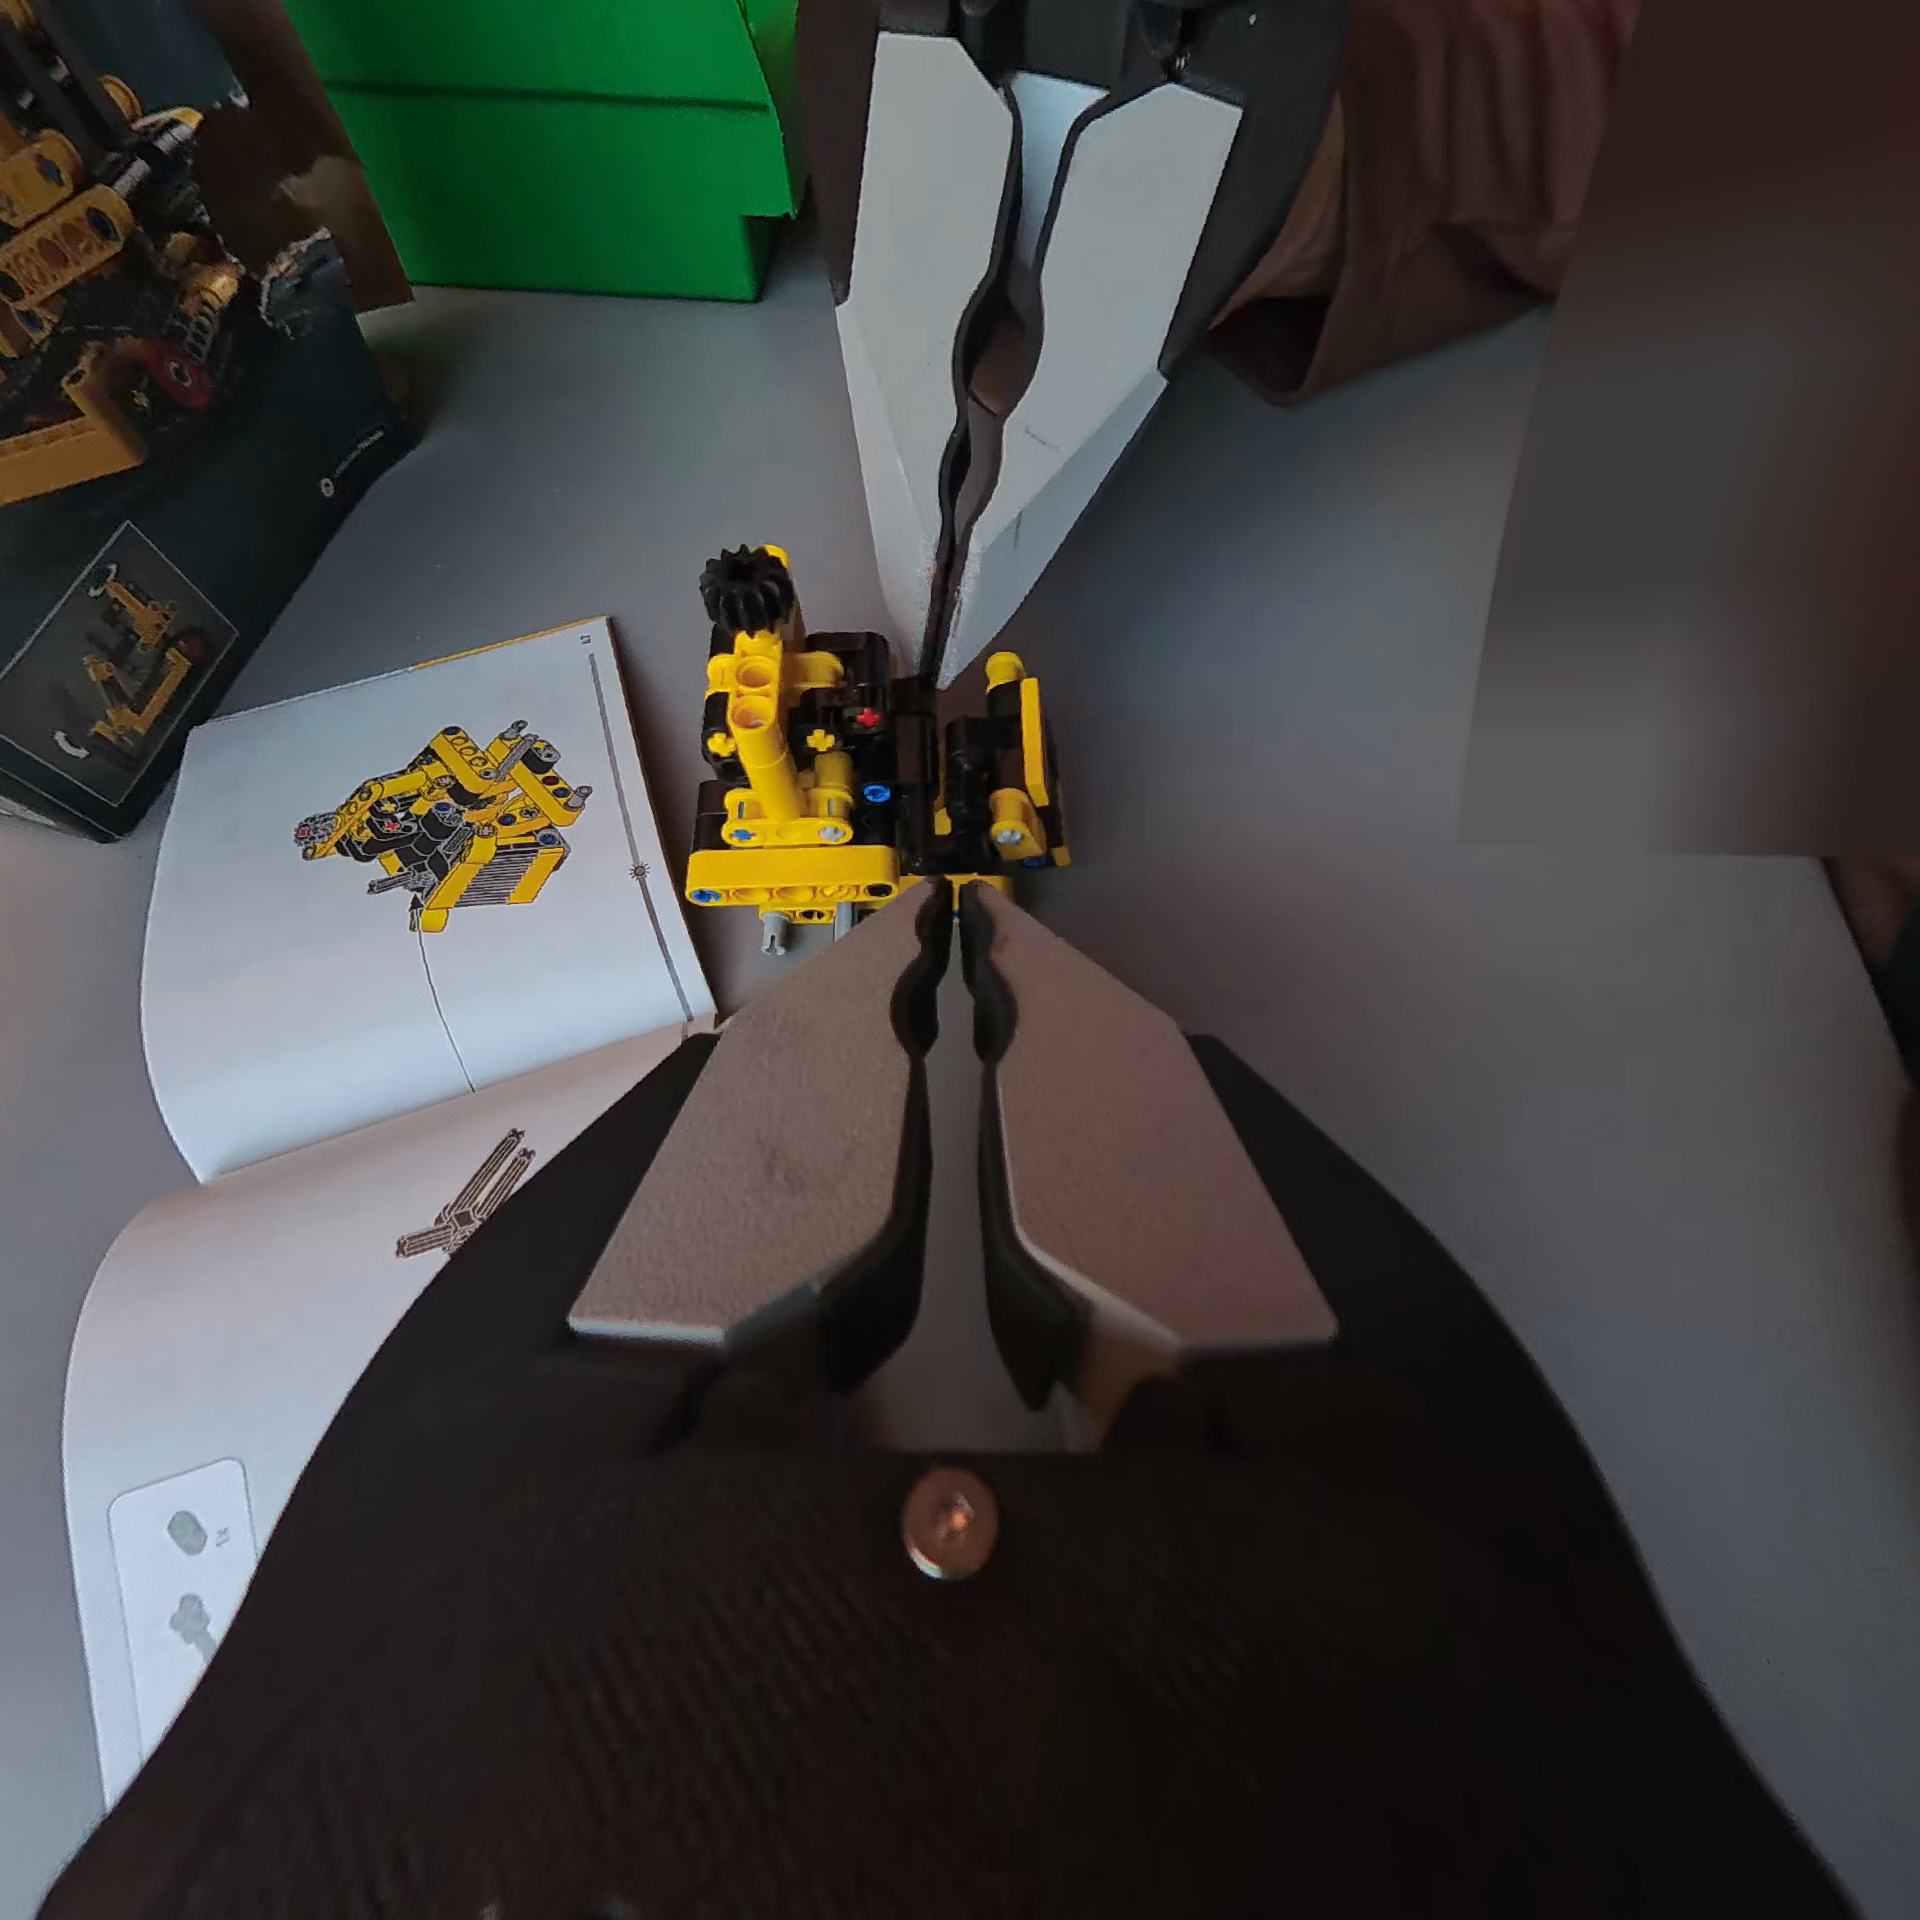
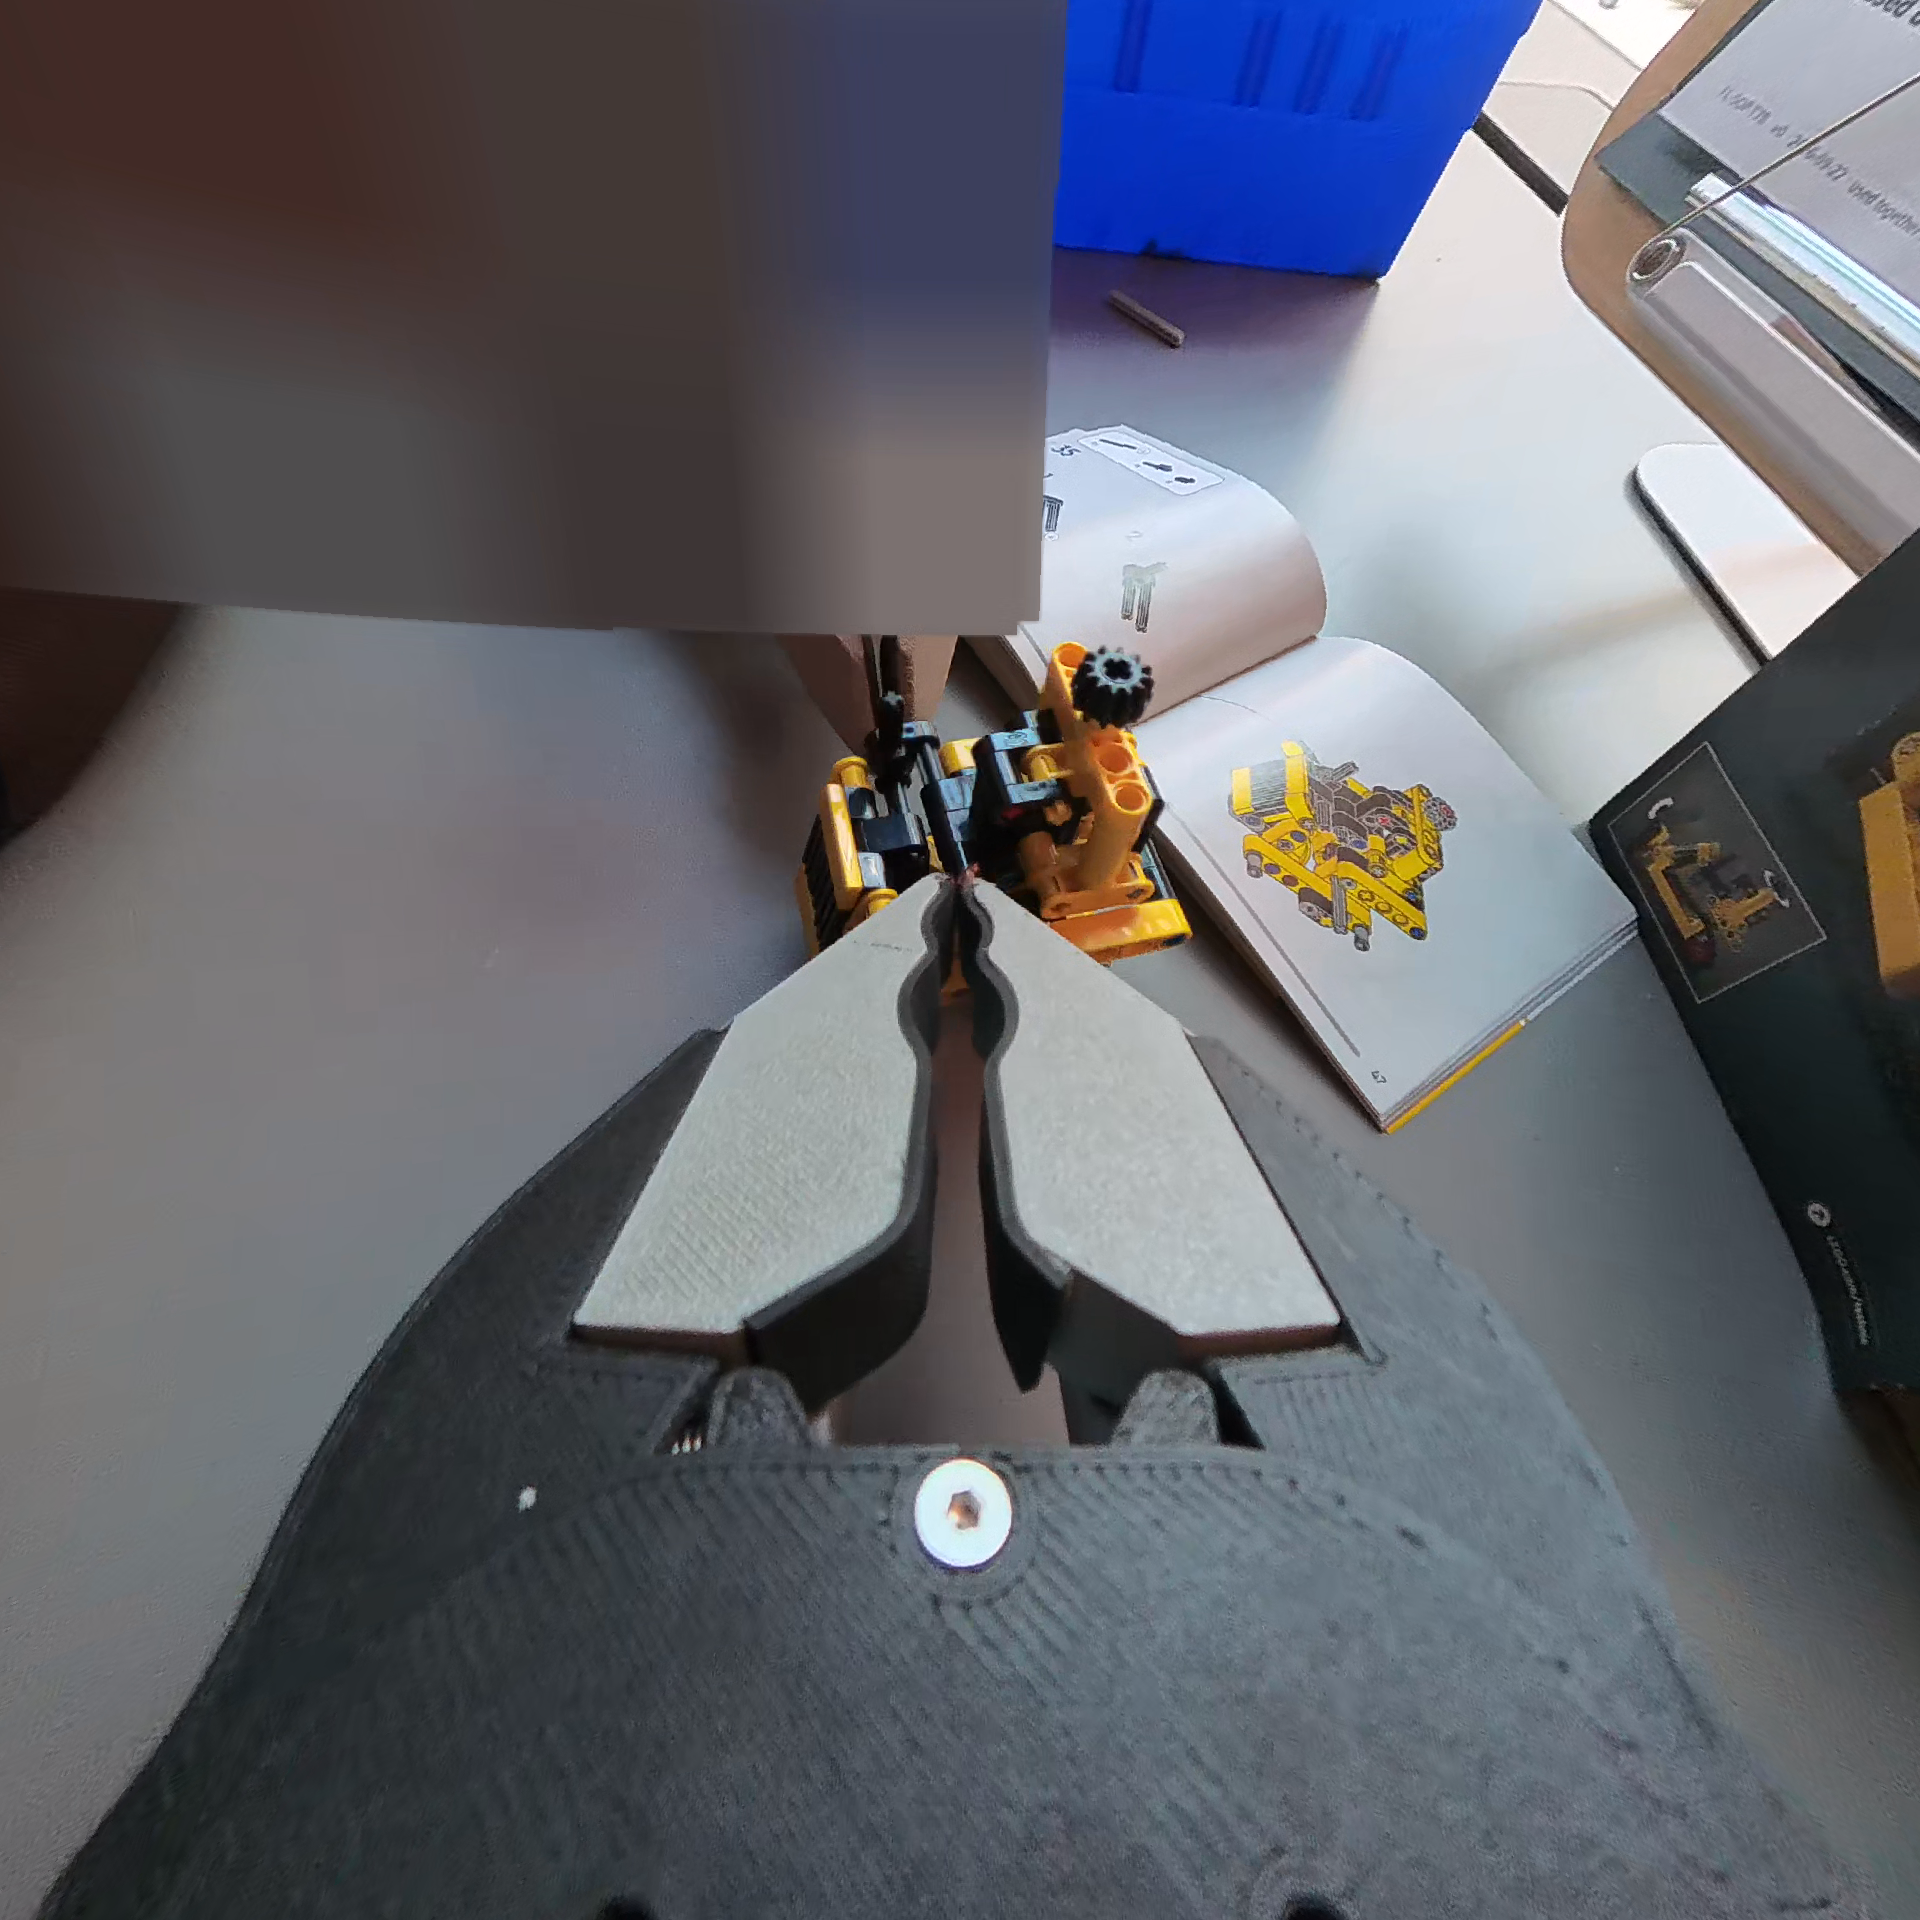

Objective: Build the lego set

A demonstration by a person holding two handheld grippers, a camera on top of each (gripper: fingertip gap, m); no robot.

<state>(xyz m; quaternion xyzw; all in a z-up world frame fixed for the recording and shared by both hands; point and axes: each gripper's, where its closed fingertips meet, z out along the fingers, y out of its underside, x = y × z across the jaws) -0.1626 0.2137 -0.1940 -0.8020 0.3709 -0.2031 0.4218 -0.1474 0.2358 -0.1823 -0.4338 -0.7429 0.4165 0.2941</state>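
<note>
A yellow and black lego model [image 1: 821,790] with a black gear [image 1: 746,590] on top stands on the grey table [image 1: 1351,1039]. My left gripper [image 1: 951,896] reaches it from the near side, jaws almost together and pinching the model's near edge. My right gripper [image 1: 935,665] comes from the far side, shut at the model's black middle part. In the right wrist view the right gripper [image 2: 961,883] is shut on a thin black axle [image 2: 943,826] that slants into the model [image 2: 1081,831]. The left gripper [image 2: 899,691] shows behind the model there.
An open instruction booklet [image 1: 416,883] lies left of the model and also shows in the right wrist view [image 2: 1351,831]. The dark lego box [image 1: 125,416] and a green box [image 1: 561,156] stand behind it. A blue bin [image 2: 1268,125] and a loose brown axle [image 2: 1146,317] are farther back.
</note>
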